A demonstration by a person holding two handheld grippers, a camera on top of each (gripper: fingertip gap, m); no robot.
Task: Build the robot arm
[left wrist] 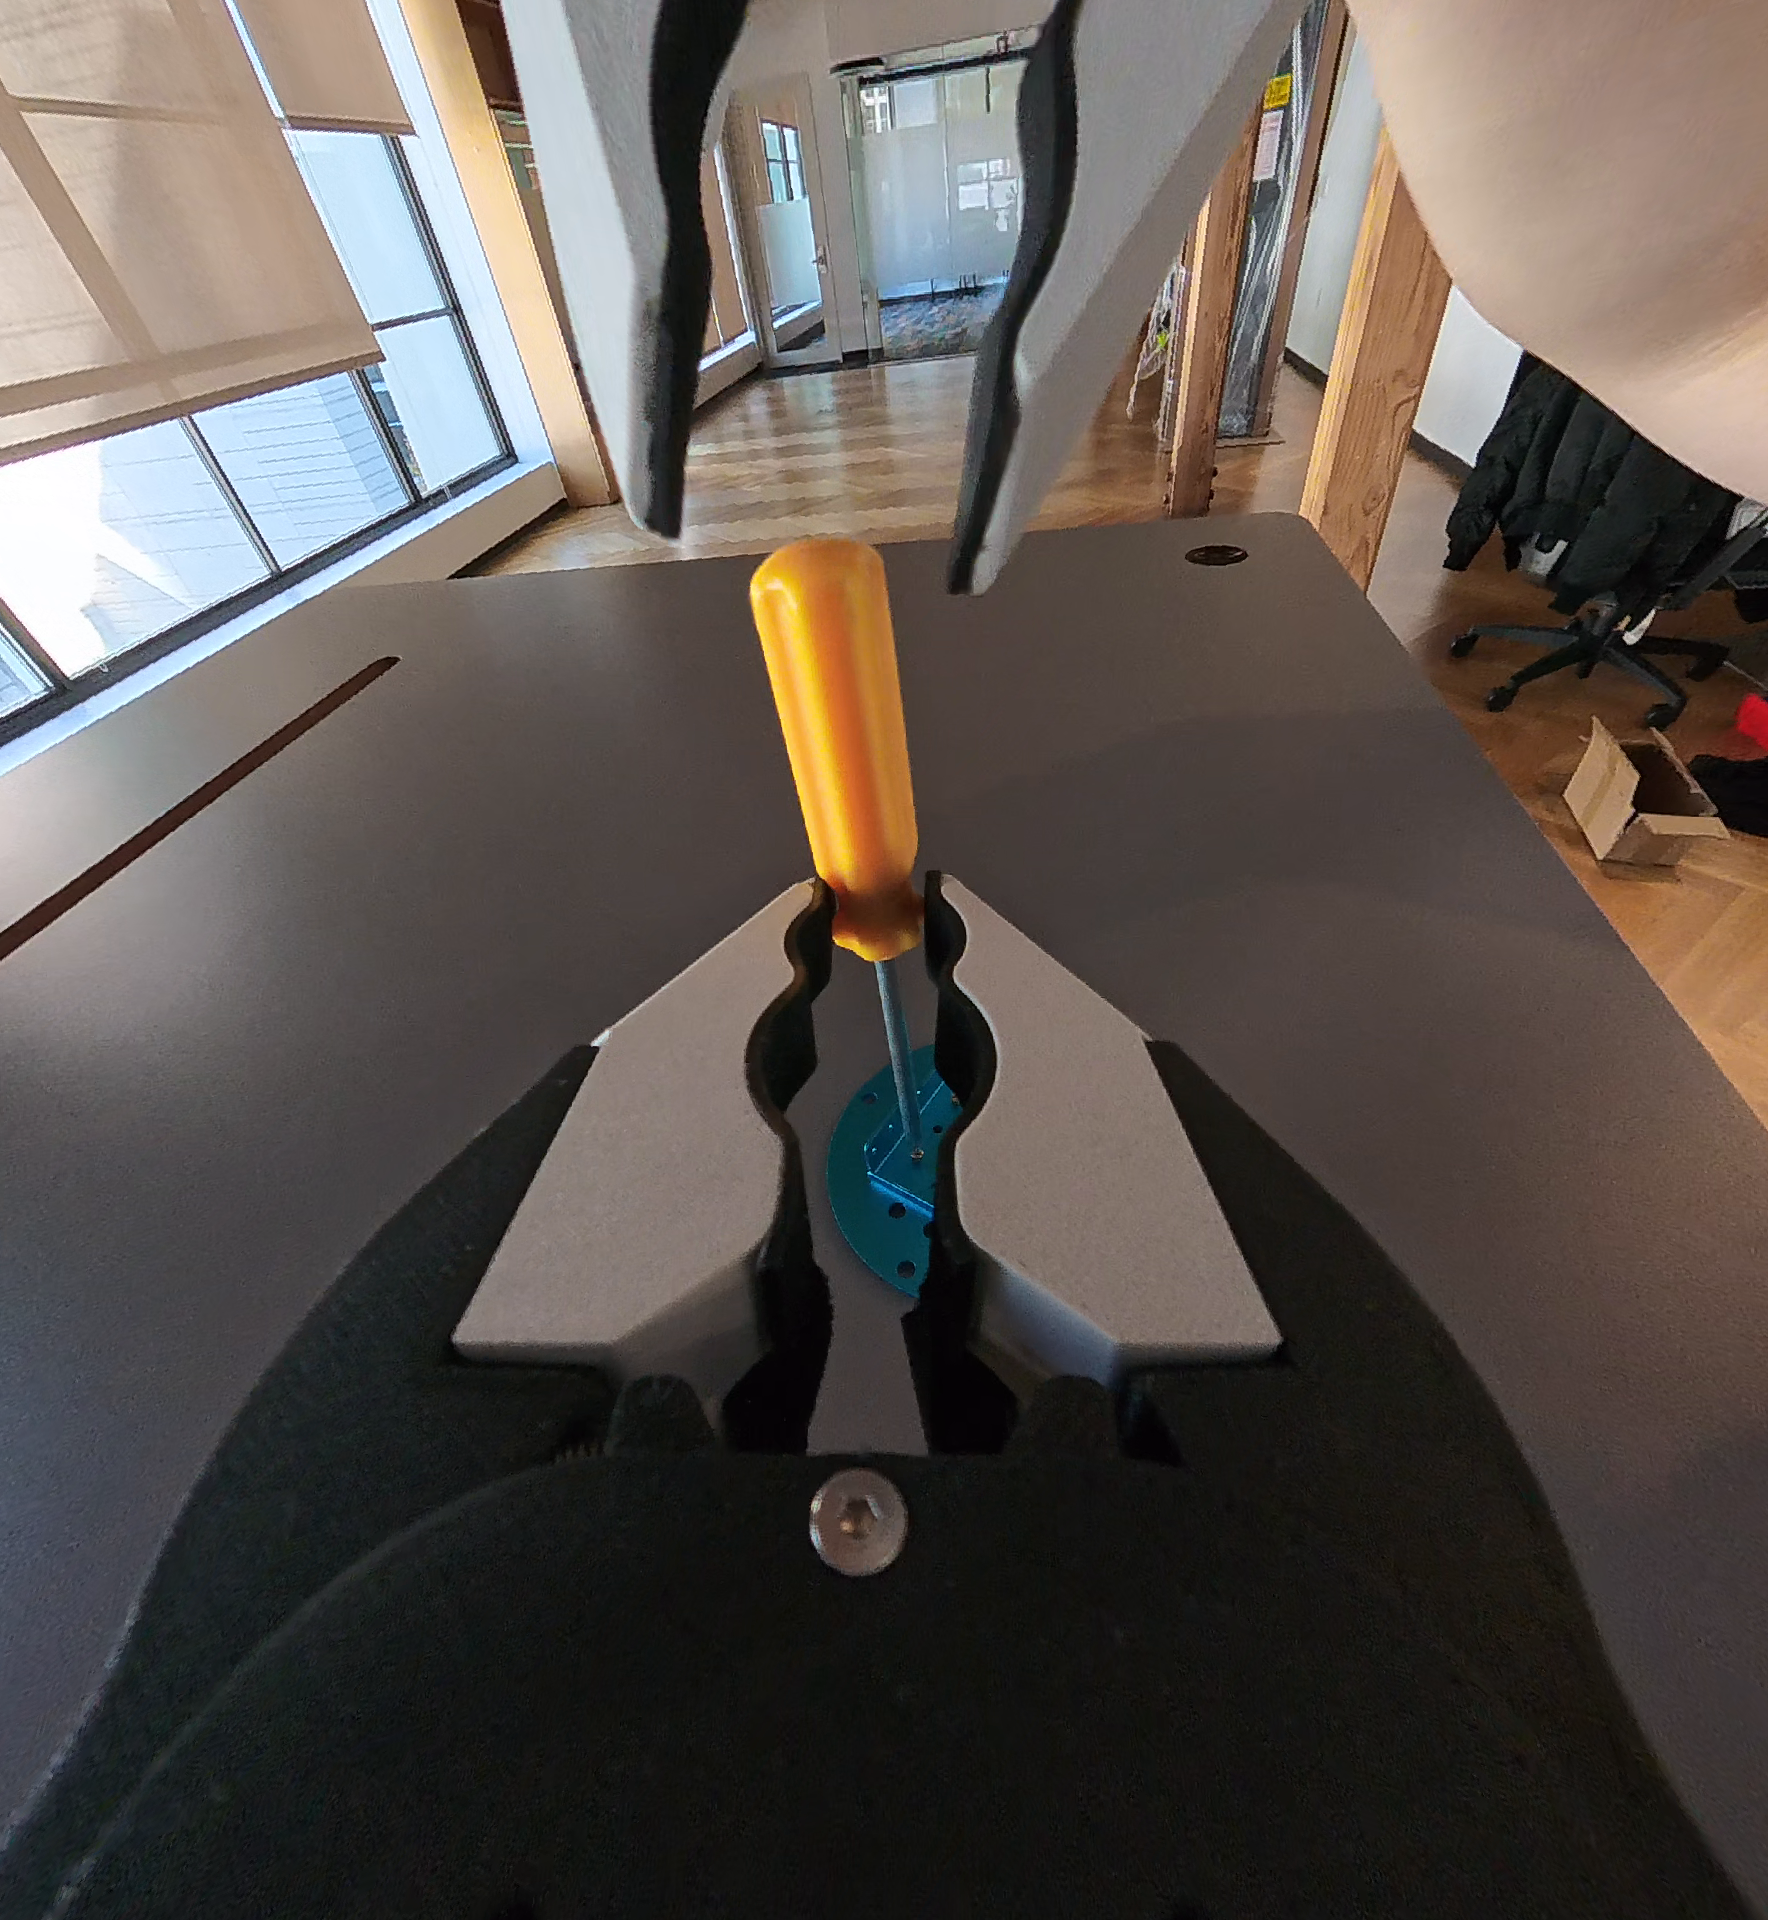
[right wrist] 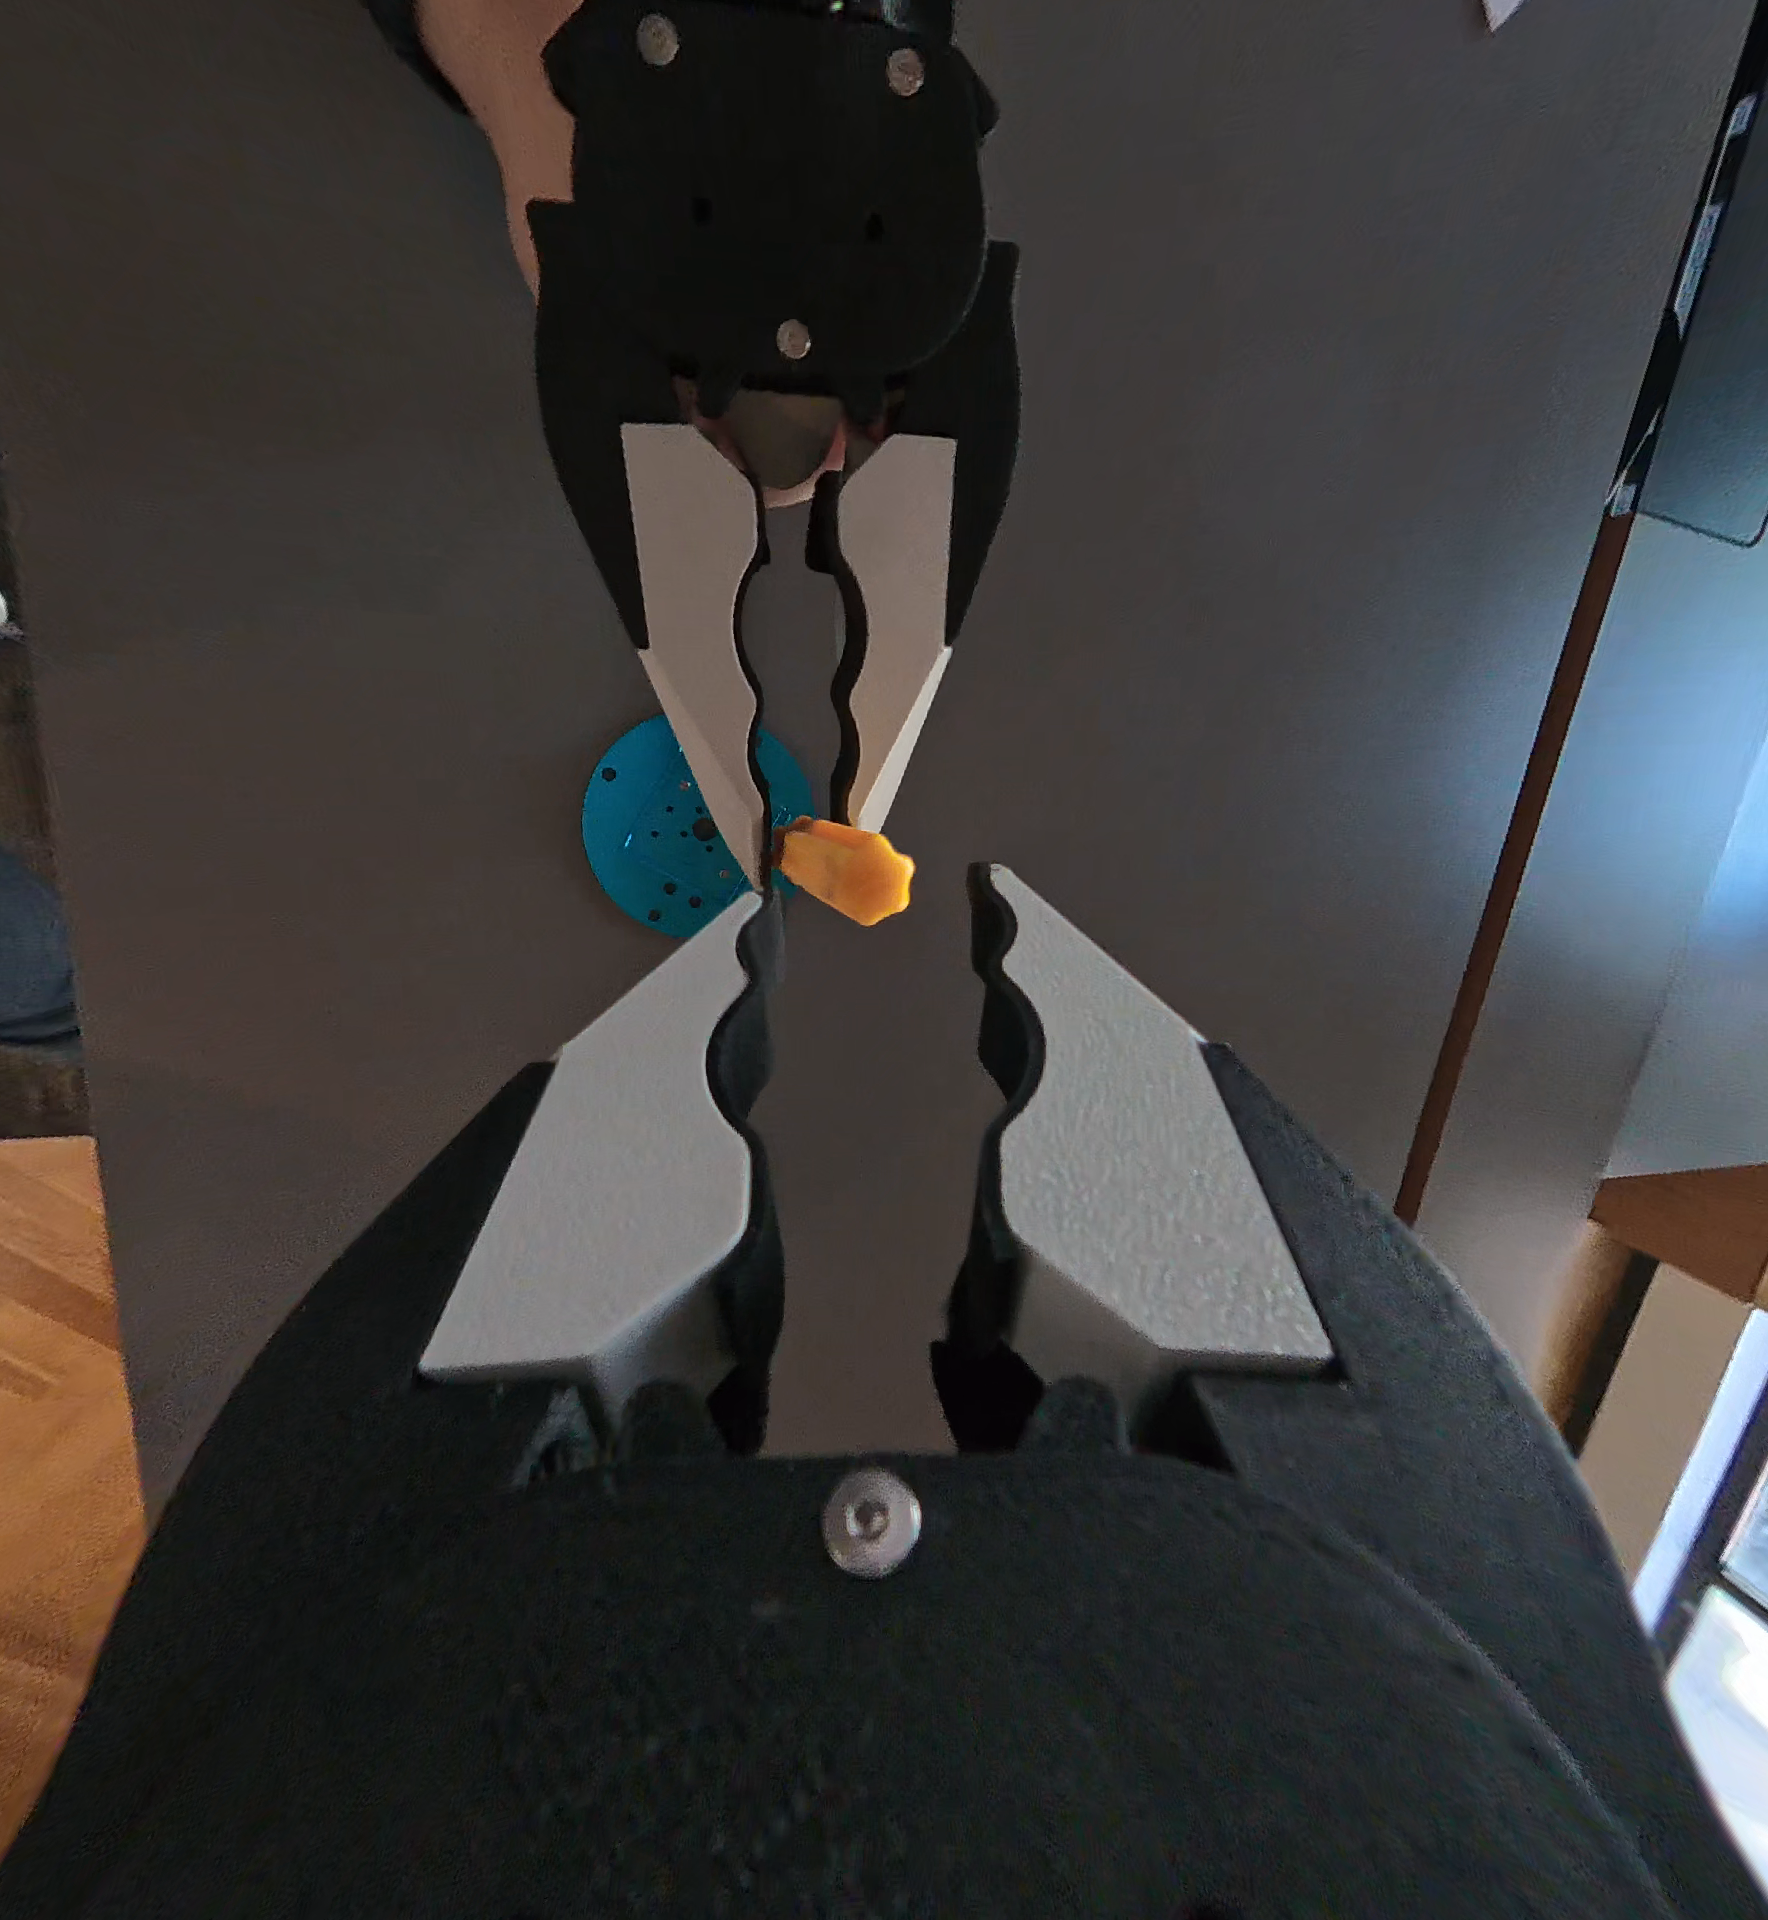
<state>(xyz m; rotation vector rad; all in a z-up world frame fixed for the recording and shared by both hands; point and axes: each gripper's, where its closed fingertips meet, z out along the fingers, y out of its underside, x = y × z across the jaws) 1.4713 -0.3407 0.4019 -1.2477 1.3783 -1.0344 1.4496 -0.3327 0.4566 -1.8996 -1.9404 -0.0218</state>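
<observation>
An orange-handled screwdriver (left wrist: 833, 727) stands upright with its tip on a screw in a round blue perforated plate (left wrist: 880, 1184) on the dark grey table (left wrist: 1275, 935). My left gripper (left wrist: 877, 888) is shut on the lower collar of the handle. My right gripper (left wrist: 818, 551) hangs open just above the handle's top, its fingers apart on either side. In the right wrist view, looking down, the right gripper (right wrist: 875, 894) is open around the handle top (right wrist: 849, 868), with the left gripper (right wrist: 802, 847) and the blue plate (right wrist: 641, 831) beyond it.
A long slot (left wrist: 184, 810) cuts the table at the left and a cable hole (left wrist: 1215, 555) sits at its far right corner. An office chair (left wrist: 1586, 644) and a cardboard box (left wrist: 1638, 810) stand on the wooden floor to the right. A person's arm (left wrist: 1638, 208) fills the upper right. The gap from one gripper's tips to the other's is roughly 6 centimeters.
</observation>
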